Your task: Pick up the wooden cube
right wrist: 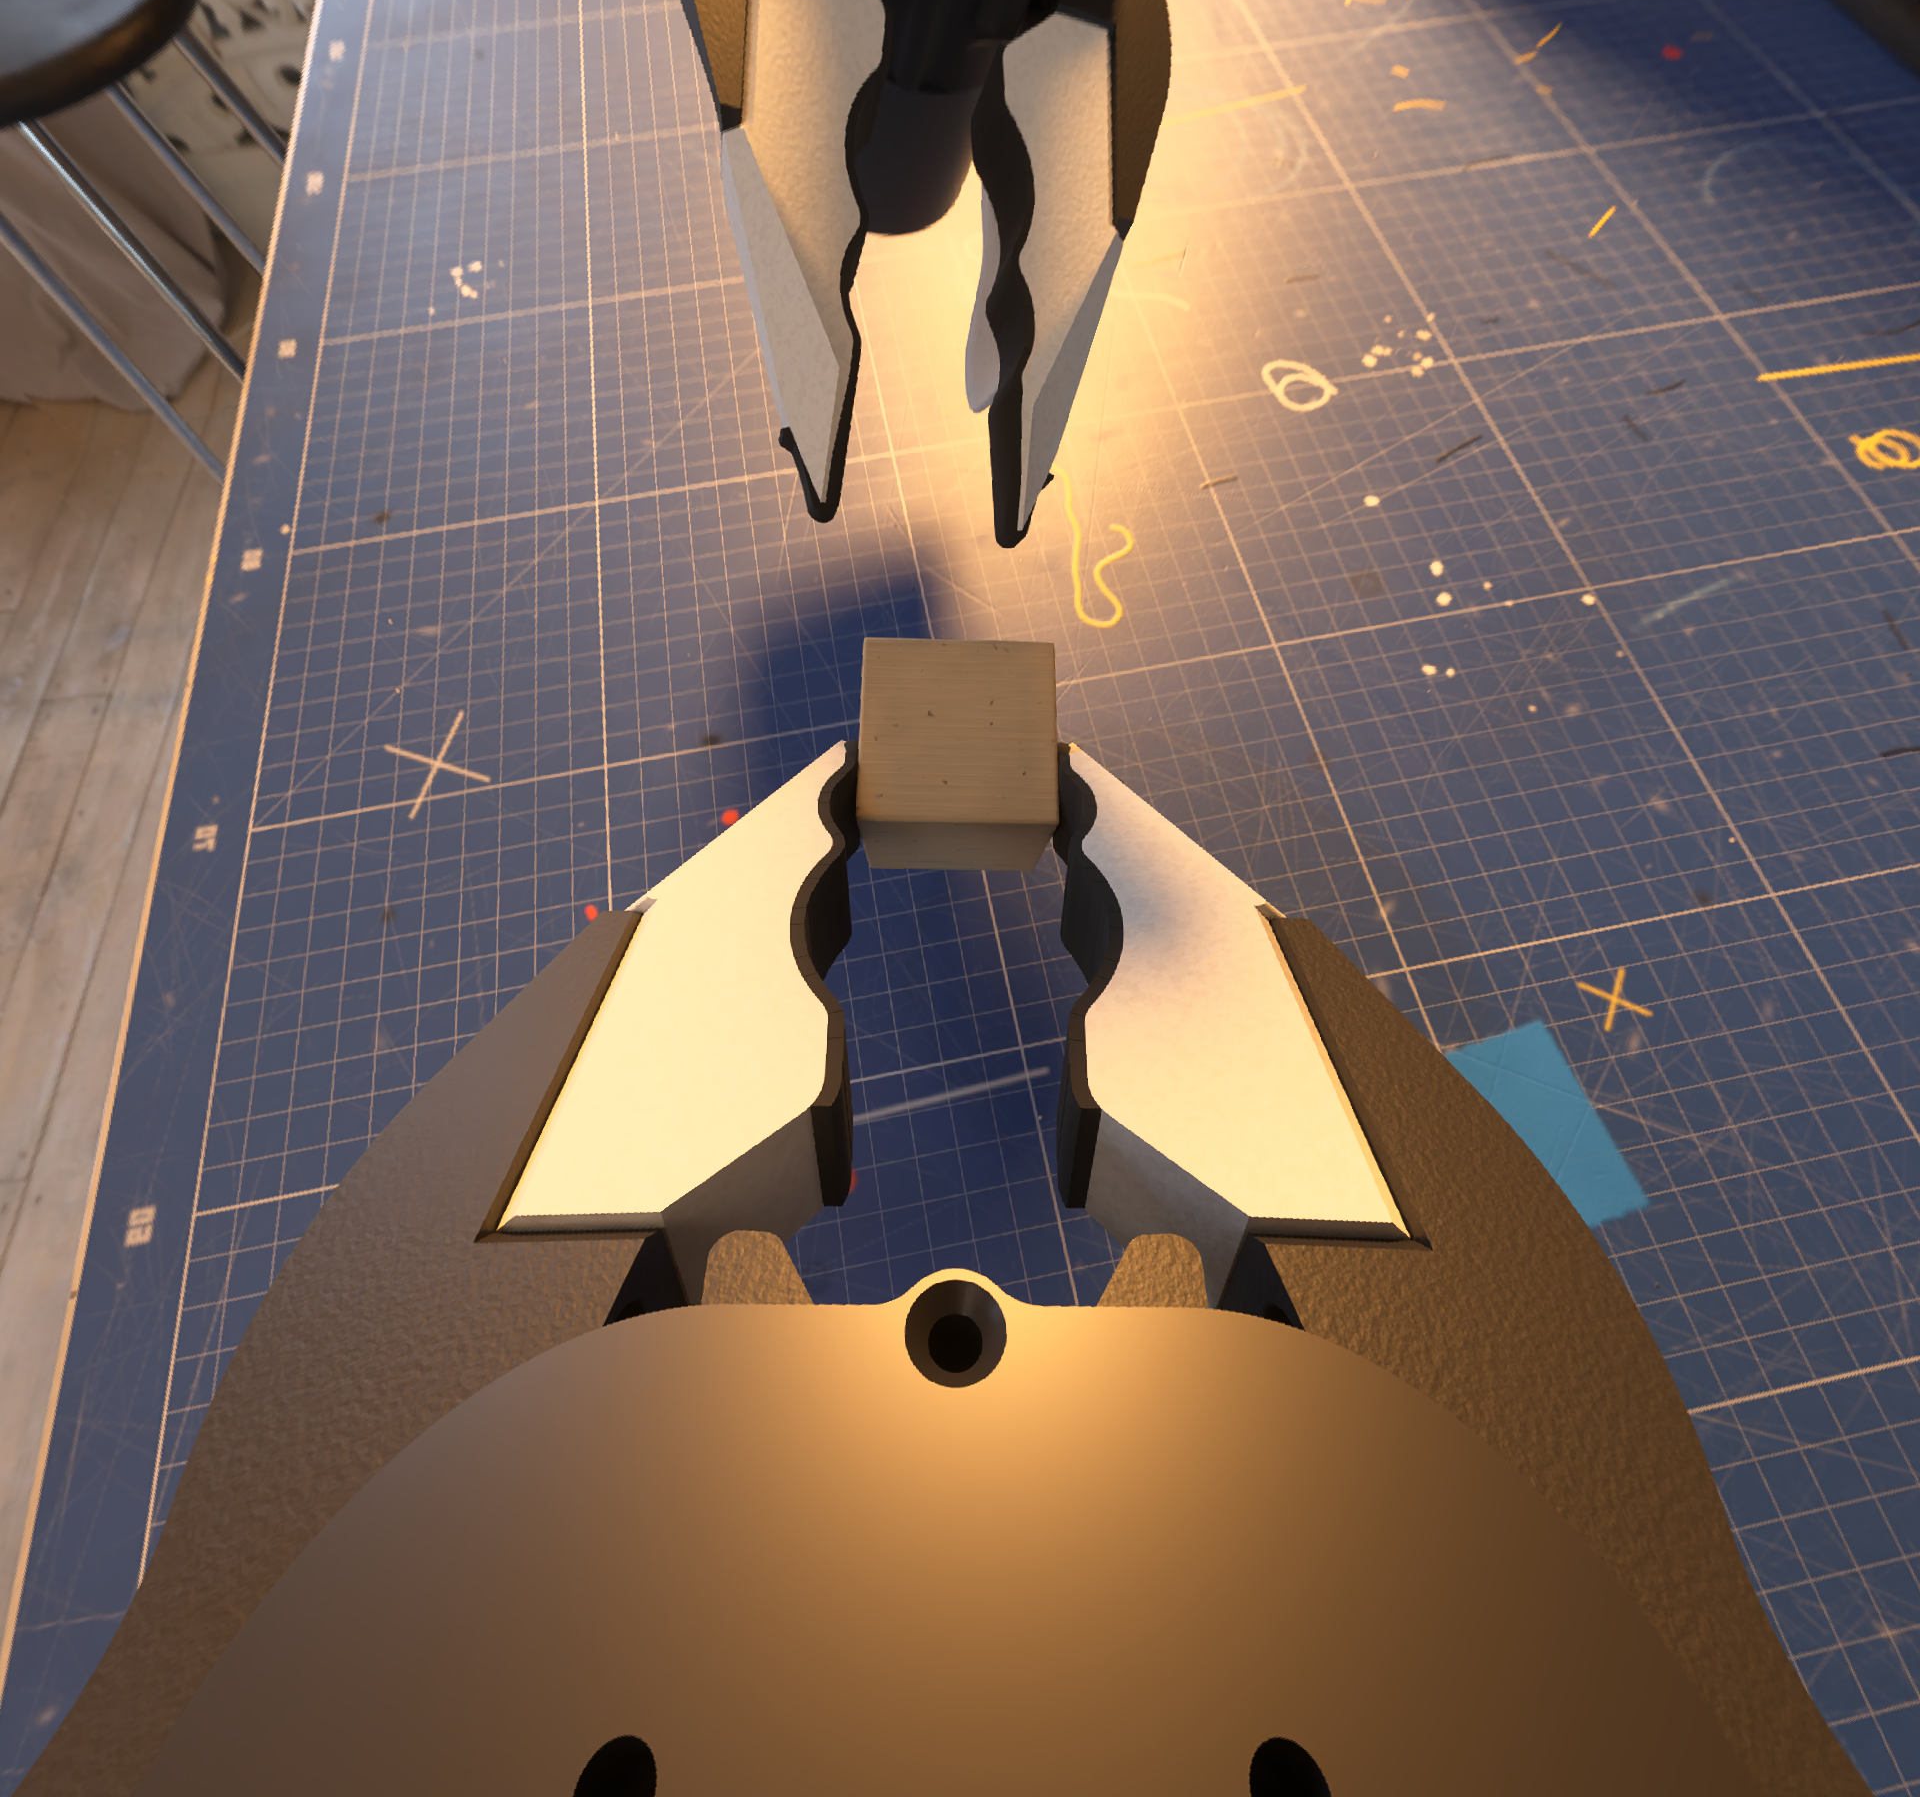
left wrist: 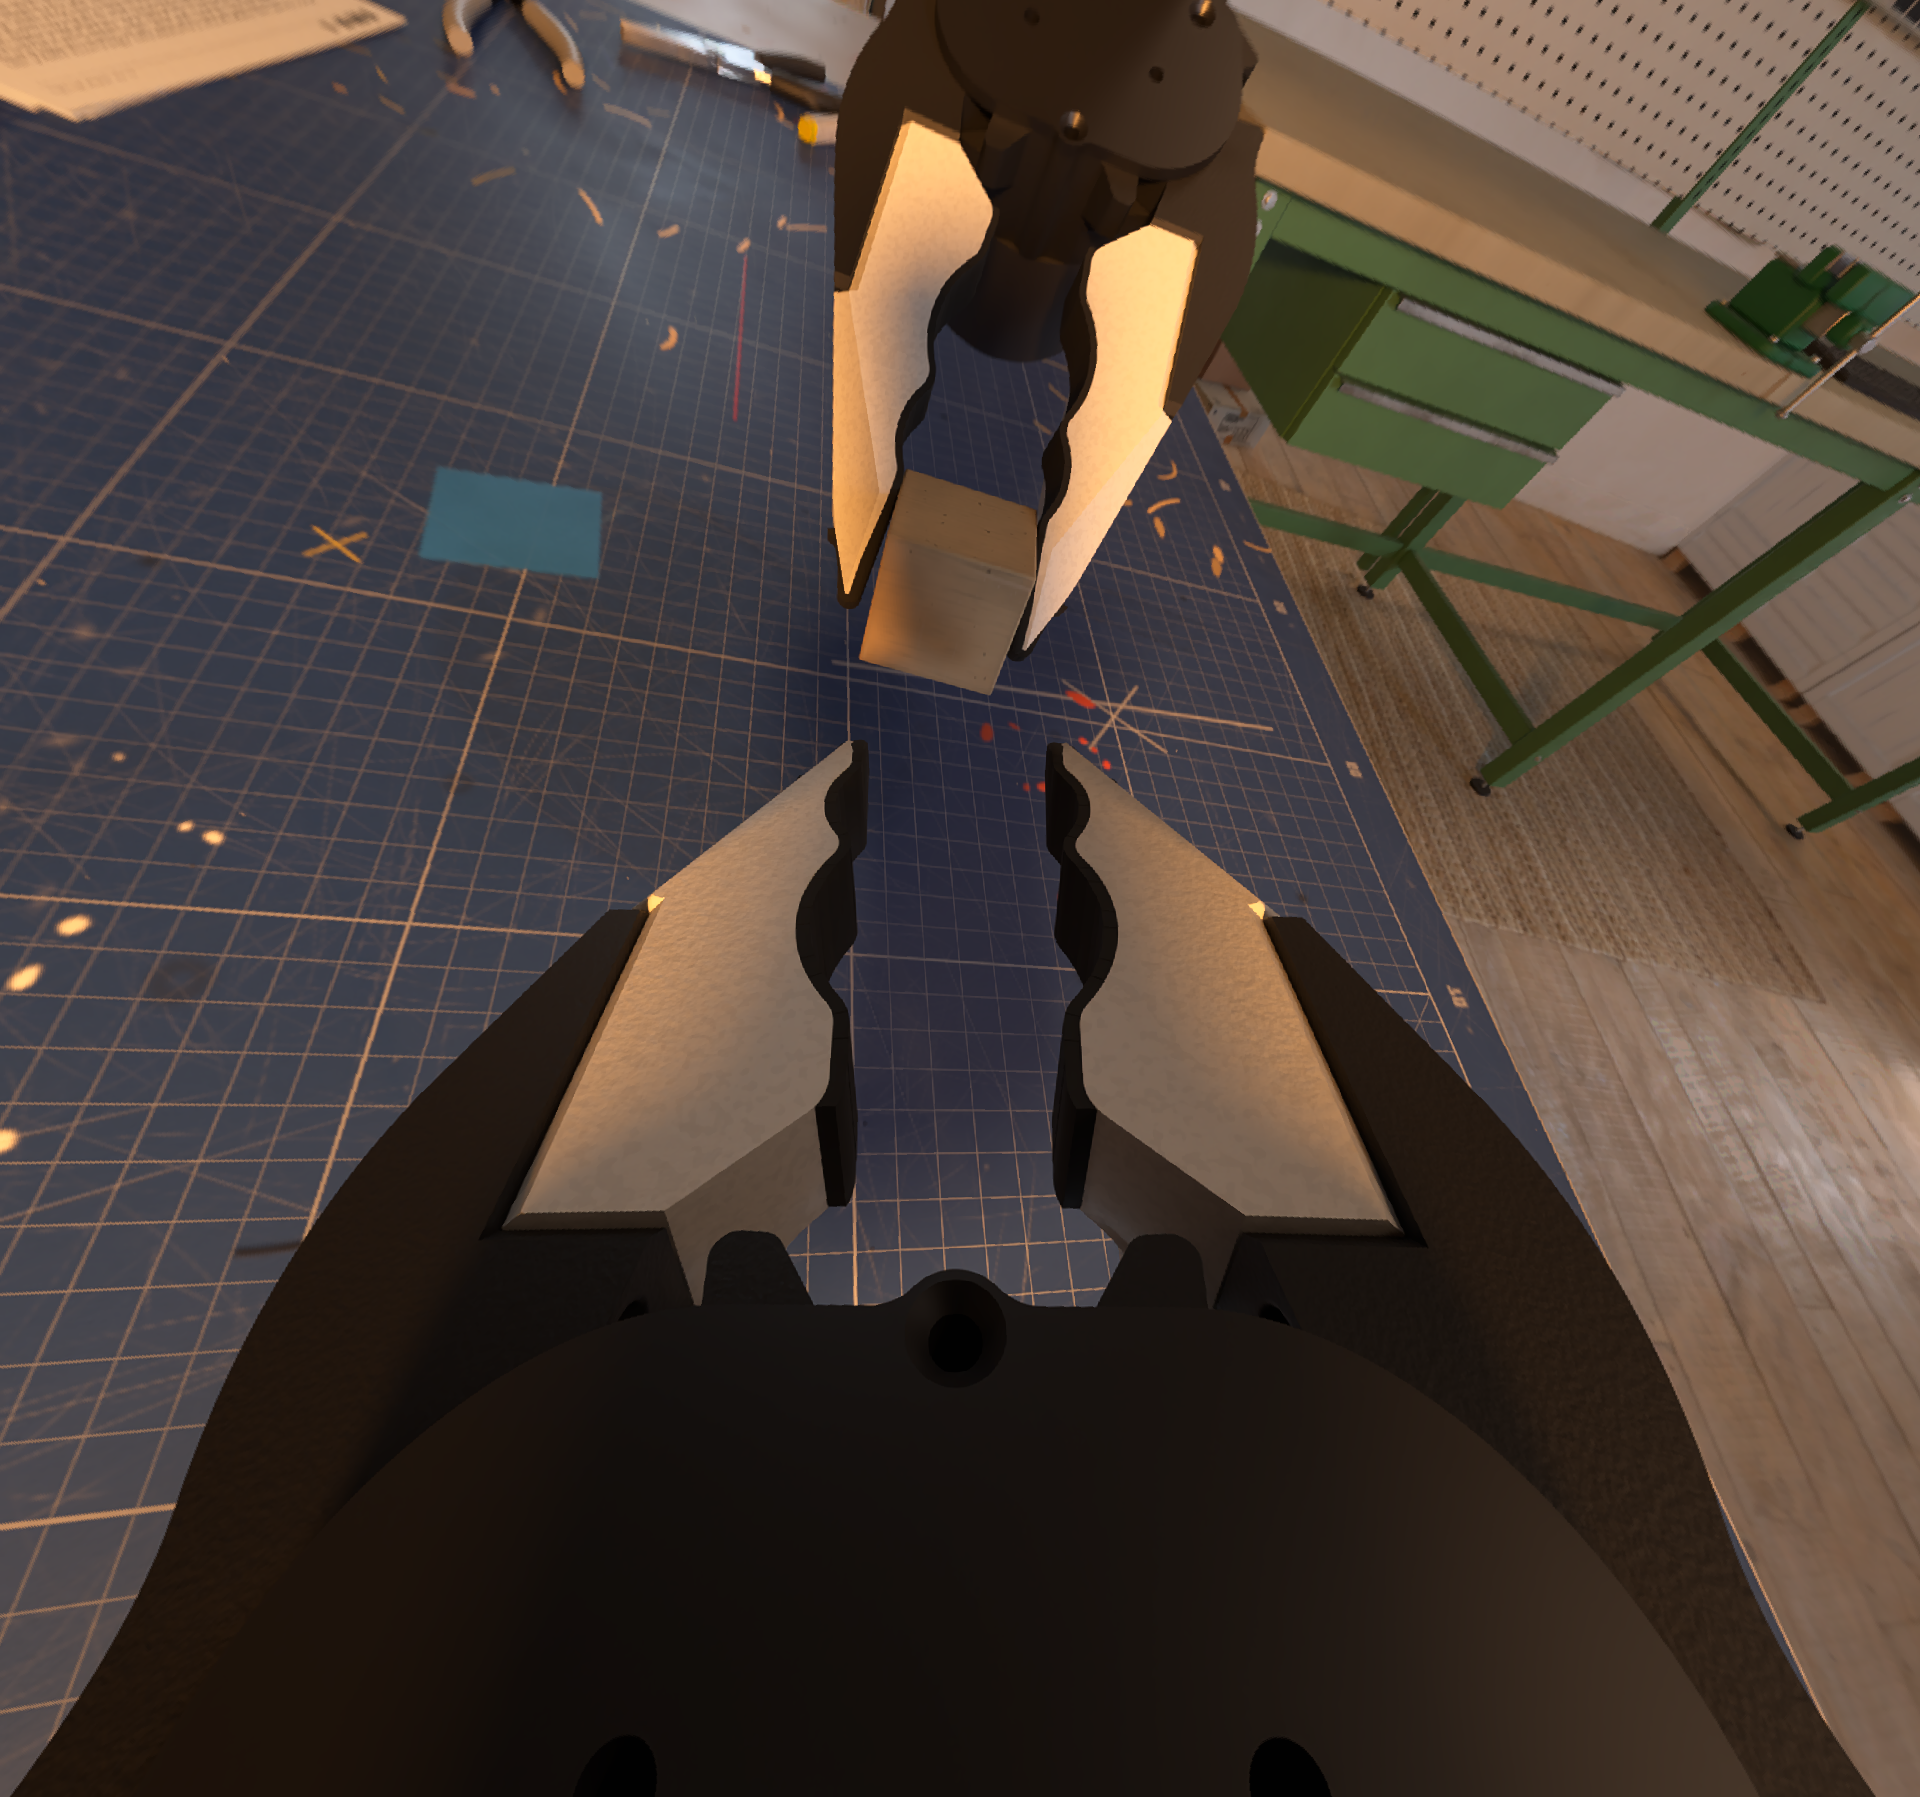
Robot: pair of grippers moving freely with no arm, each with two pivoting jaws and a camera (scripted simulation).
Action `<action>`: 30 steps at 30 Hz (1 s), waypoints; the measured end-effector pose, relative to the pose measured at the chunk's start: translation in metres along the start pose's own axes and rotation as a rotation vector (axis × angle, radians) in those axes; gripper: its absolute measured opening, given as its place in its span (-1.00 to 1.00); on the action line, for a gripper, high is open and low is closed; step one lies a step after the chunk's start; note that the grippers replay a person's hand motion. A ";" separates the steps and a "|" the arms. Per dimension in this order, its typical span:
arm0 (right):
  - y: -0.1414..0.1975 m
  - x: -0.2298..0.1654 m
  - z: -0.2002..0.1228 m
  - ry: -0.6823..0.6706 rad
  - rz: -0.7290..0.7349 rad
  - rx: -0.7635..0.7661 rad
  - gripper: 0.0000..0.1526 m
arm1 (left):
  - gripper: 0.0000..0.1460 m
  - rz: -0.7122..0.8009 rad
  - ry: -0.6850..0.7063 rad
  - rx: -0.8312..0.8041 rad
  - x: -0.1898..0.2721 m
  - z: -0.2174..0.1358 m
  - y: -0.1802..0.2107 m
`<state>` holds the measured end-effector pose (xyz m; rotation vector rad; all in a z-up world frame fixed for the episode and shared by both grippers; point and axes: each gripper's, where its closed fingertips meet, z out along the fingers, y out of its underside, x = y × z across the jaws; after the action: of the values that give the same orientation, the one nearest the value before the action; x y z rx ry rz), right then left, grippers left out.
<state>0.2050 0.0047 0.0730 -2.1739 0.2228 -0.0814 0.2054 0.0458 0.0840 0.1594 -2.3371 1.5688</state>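
On the blue cutting mat [right wrist: 1558,812], right gripper [right wrist: 956,760] clamps the wooden cube [right wrist: 951,745]; left gripper [left wrist: 951,760] parted, empty.

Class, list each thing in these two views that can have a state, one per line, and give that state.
Right gripper: jaws shut on the wooden cube, at the tips.
Wooden cube: gripped on two opposite sides; whether it has left the mat cannot be told.
Left gripper: jaws open, holding nothing, tips short of the cube.
Pliers: handles spread, lying on the cutting mat.

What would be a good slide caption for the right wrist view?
Right tool grips the wooden cube above the blue cutting mat.
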 end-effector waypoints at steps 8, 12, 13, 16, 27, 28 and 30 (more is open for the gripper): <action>0.014 0.001 0.010 0.011 0.039 -0.096 -0.52 | -0.53 -0.026 -0.040 -0.070 -0.008 0.009 0.013; 0.012 -0.003 0.012 -0.073 0.143 -0.063 -0.52 | -0.53 -0.013 -0.032 -0.056 -0.005 0.008 0.010; 0.013 -0.005 0.012 -0.098 0.172 -0.060 -0.52 | -0.53 -0.008 -0.030 -0.064 -0.004 0.008 0.011; 0.013 -0.007 0.013 -0.162 0.248 -0.046 -0.52 | -0.53 -0.004 -0.022 -0.079 -0.002 0.010 0.013; -0.017 -0.005 0.008 -0.206 0.284 0.167 -0.52 | -0.53 -0.048 0.039 0.168 0.003 -0.007 -0.024; -0.020 -0.005 0.007 -0.203 0.276 0.178 -0.52 | -0.53 -0.060 0.054 0.190 0.004 -0.008 -0.026; -0.022 -0.005 0.006 -0.197 0.267 0.185 -0.52 | -0.53 -0.081 0.078 0.202 0.005 -0.010 -0.028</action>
<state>0.2036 0.0228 0.0880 -1.9357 0.3743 0.2528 0.2105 0.0440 0.1135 0.2321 -2.0847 1.7367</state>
